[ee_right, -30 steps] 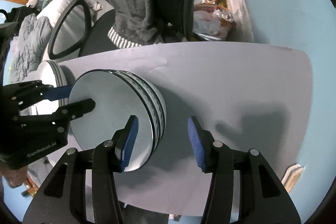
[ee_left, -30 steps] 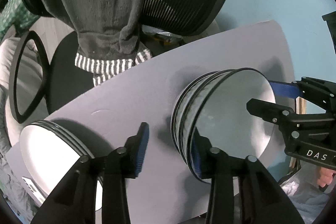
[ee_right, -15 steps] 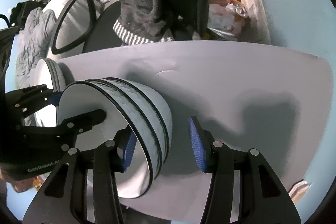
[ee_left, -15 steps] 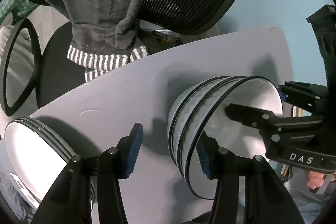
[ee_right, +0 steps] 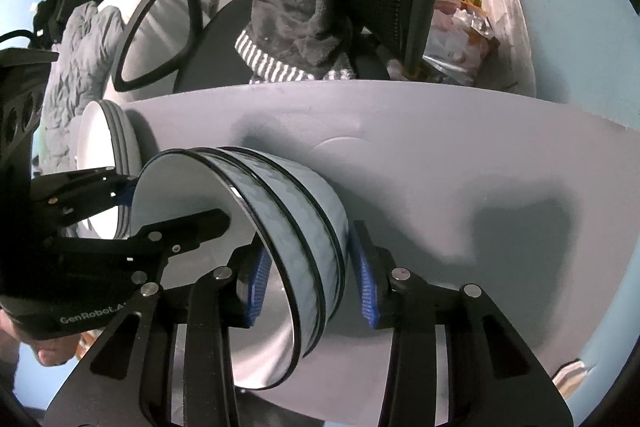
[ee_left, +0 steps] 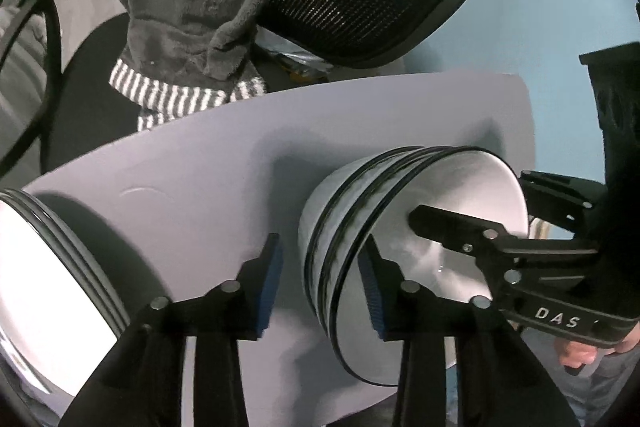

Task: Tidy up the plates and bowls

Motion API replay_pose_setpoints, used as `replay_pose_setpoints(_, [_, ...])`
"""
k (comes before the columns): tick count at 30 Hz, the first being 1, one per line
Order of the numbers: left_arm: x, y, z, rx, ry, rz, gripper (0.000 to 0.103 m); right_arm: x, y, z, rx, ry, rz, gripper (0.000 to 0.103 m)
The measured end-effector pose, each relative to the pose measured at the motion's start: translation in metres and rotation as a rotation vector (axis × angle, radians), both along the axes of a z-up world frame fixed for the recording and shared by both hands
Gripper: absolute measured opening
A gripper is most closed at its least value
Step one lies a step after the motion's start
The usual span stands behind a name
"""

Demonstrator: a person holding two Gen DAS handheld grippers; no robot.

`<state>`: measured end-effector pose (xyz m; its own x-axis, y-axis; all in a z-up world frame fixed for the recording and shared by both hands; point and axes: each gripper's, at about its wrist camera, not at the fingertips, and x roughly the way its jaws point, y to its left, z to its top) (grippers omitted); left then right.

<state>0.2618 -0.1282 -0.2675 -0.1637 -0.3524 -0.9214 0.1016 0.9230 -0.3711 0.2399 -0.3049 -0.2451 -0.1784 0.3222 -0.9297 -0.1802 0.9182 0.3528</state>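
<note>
Presently both grippers straddle opposite walls of the stack of bowls (ee_left: 360, 235), three nested bowls with black rims standing on the grey table (ee_left: 208, 155).

Left gripper (ee_left: 320, 279): one blue pad sits inside the top bowl, the other outside the stack wall. The jaws have just been closing with the wall between them. Whether the pads actually press on the wall cannot be told; a sliver of table shows between the outer pad and the wall.

Right gripper (ee_right: 310, 267): same arrangement on the far side, one pad inside the top bowl, one outside the lowest bowl's wall. Its jaws have likewise just been closing on the wall and look tight against it on both sides. I judge this a grasp of the stack.

A separate stack of plates (ee_left: 48, 267) stands well beyond the left gripper's outer finger, apart from the bowls.

Risks, as judged from this position:
- Glazed walls against narrow pads: a lift could let the stack slip, more so if the left side is not yet clamped.
- Uneven clamping by the two sides would tilt the stack; nested bowls may shift or separate, the lower ones dropping.
- Moving toward the plates carelessly could knock rim against rim and chip either.
</note>
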Motion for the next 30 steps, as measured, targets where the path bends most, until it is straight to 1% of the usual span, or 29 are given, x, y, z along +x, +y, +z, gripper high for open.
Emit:
replay_pose_setpoints(2, [-0.002,0.002,-0.001,-0.022,0.005,0.015,0.03,-0.001,0.003,0.001,-0.012,-0.013,0.006,0.038])
replay_pose_setpoints(4, [-0.005,0.004,0.0,-0.021,-0.004,0.022,0.029,-0.003,0.006,0.002,-0.023,-0.025,0.014,0.038])
replay_pose_setpoints(7, [-0.009,0.006,0.001,-0.004,-0.012,0.013,0.029,-0.006,0.011,0.003,-0.035,-0.038,0.032,0.037])
replay_pose_setpoints(12, [-0.019,0.019,0.0,0.018,0.002,0.0,0.029,-0.018,0.024,0.001,-0.029,-0.021,0.061,0.037])
replay_pose_setpoints(15, [-0.032,0.029,0.001,0.04,-0.006,-0.001,0.029,-0.027,0.036,0.0,-0.023,-0.012,0.07,0.037])
replay_pose_setpoints(22, [-0.078,0.062,0.004,0.096,-0.03,0.014,0.029,-0.059,0.072,-0.002,-0.023,-0.007,0.1,0.036])
replay_pose_setpoints(30, [-0.129,0.111,0.001,0.109,-0.021,0.067,0.029,-0.096,0.123,-0.005,-0.03,-0.002,0.137,0.036])
